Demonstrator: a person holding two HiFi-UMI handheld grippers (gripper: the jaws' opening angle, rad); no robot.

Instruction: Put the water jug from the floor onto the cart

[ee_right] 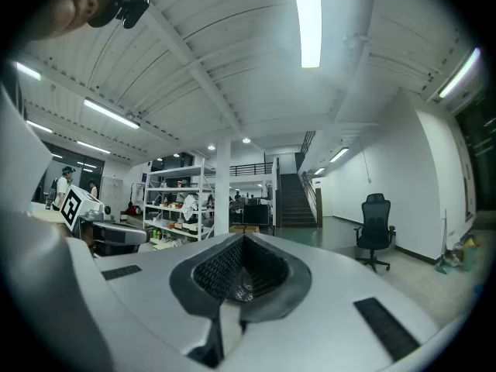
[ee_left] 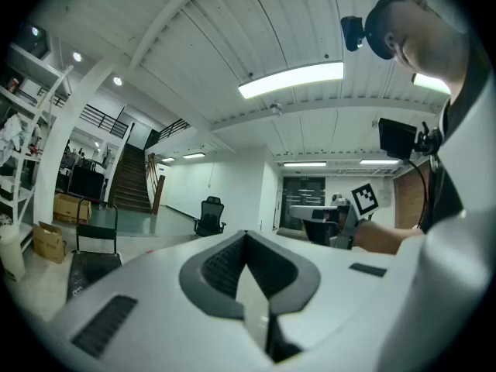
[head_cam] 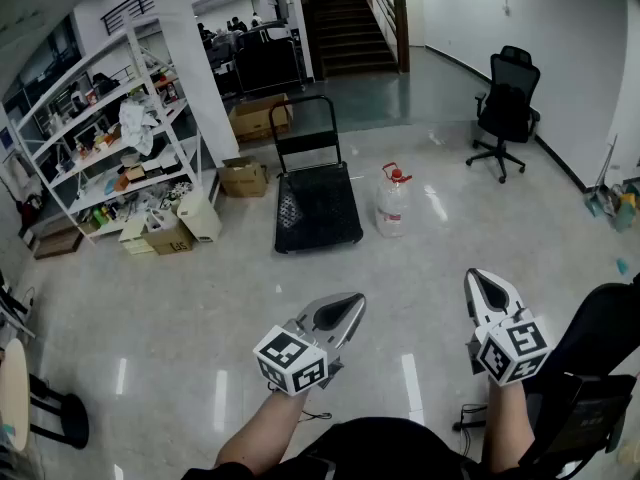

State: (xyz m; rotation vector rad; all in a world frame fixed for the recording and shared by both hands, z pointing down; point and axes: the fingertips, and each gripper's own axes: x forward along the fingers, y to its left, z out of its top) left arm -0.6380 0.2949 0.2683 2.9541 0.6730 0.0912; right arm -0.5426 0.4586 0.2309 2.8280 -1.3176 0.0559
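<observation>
**Approach stage: both claws shut and empty, jug on the floor beside the cart**

Head view. The water jug (head_cam: 393,201) stood upright on the glossy floor (head_cam: 200,318), just to the right of the cart (head_cam: 317,208) and well ahead of the person. It was clear-bodied with a red top, and at this size it could not be told whether that top was a cap alone or a cap with a carrying handle. The cart's black deck lay bare, with its push handle raised at the far end. The left claw (head_cam: 348,306) and the right claw (head_cam: 481,284) were held level near the person's body, far short of the jug.

Gripper views. In each, the two jaws met along their midline with nothing between them, so both claws were closed and empty. A shelving unit (head_cam: 110,118), cardboard boxes (head_cam: 243,176) and an office chair (head_cam: 505,108) stood around the margins, clear of the line to the jug.

Judged from this layout, the task was at its opening step, with the jug neither reached nor lifted. The next move would call for walking forward, lowering the claws and opening at least one at the neck or handle. The second claw would likely have to steady the body, since a filled jug is heavy and may swing during the short lift sideways onto the deck.
</observation>
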